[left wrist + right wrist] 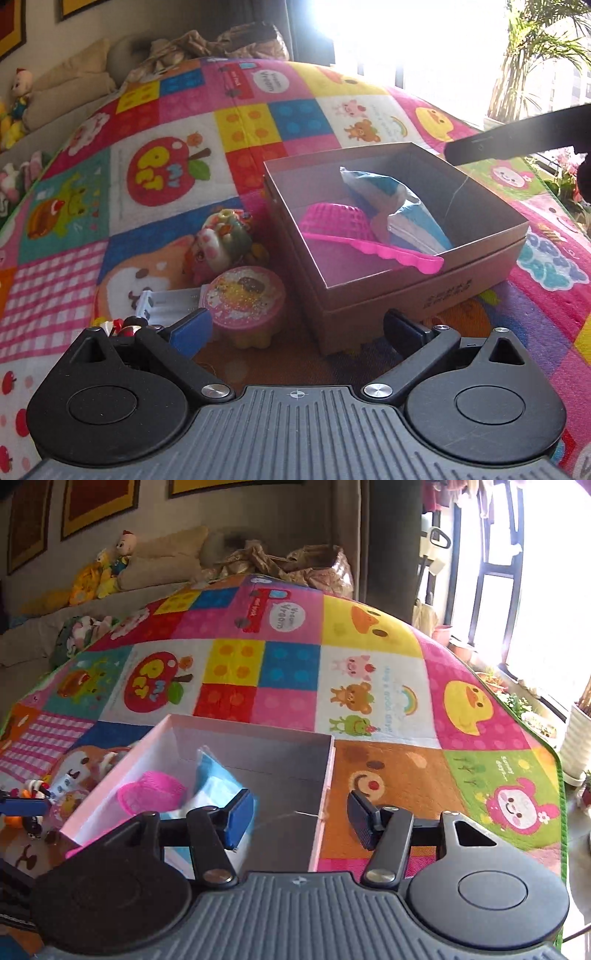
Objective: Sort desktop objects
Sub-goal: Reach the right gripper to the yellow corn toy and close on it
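An open cardboard box [406, 291] stands on the colourful play mat [166, 177]. Inside it lie a pink plastic basket [332, 221] and a blue-and-white packet [388, 192]. Left of the box sit a pink glittery cupcake toy [243, 299], a multicoloured squishy toy [225, 240] and a white plastic piece [170, 299]. My left gripper [297, 328] is open wide and low, with the cupcake toy just ahead of its left finger. My right gripper [303, 821] hovers over the box's [258, 746] right side, jaws apart around nothing but the wall's edge. The basket [151, 794] and packet [218, 782] lie below it.
A sofa with cushions and plush toys [107, 572] runs behind the mat. Bright windows and potted plants [580, 738] line the right, past the mat's green edge [557, 775]. Small red-and-white trinkets [122, 326] lie by my left finger.
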A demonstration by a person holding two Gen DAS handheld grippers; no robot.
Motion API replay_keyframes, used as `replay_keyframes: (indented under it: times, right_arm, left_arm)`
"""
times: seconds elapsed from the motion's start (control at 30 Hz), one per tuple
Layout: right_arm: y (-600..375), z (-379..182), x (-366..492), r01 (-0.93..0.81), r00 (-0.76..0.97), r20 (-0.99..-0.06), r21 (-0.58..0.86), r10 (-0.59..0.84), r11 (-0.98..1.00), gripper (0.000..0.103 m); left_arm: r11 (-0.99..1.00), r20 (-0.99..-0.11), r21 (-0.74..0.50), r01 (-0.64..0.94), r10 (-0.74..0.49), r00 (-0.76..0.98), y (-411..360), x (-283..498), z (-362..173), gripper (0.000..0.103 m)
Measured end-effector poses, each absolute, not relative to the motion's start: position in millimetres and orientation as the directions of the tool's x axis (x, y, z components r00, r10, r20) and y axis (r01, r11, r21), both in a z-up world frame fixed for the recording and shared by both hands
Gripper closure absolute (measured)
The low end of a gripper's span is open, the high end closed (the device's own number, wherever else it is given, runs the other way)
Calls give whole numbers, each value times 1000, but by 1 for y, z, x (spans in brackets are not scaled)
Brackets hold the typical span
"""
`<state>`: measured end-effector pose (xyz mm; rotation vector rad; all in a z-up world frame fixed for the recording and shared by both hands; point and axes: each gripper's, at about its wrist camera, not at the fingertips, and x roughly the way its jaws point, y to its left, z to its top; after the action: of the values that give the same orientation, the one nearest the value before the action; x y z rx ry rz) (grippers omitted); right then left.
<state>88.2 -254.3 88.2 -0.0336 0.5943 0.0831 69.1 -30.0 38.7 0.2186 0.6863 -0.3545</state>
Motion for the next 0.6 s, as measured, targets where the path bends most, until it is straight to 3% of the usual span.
replay_keyframes:
  times: [0.13, 0.23, 0.37, 0.5, 0.6]
  right_arm:
    - [-212, 106, 106, -244, 736, -619, 138, 276, 960, 46]
    - [-177, 97, 128, -298, 657, -684, 151, 318, 942, 56]
    - [-152, 68, 161, -261, 592, -777, 68, 215, 963, 65]
    - [-148, 50, 173, -197, 683, -730, -178, 5, 964, 65]
    - [-154, 43, 171, -203, 671, -741, -217, -25, 955, 65]
  left_arm:
    - [927, -690, 84, 366, -211, 693, -23, 54, 38, 0]
    - [940, -713, 66, 335, -190, 675, -11, 45, 36, 0]
    - [954, -726, 28, 299, -187, 662, 9, 38, 35, 0]
    - [961, -725, 13, 275, -181, 664, 22, 35, 33, 0]
    - [965, -726, -2, 264, -183, 663, 27, 39, 30, 0]
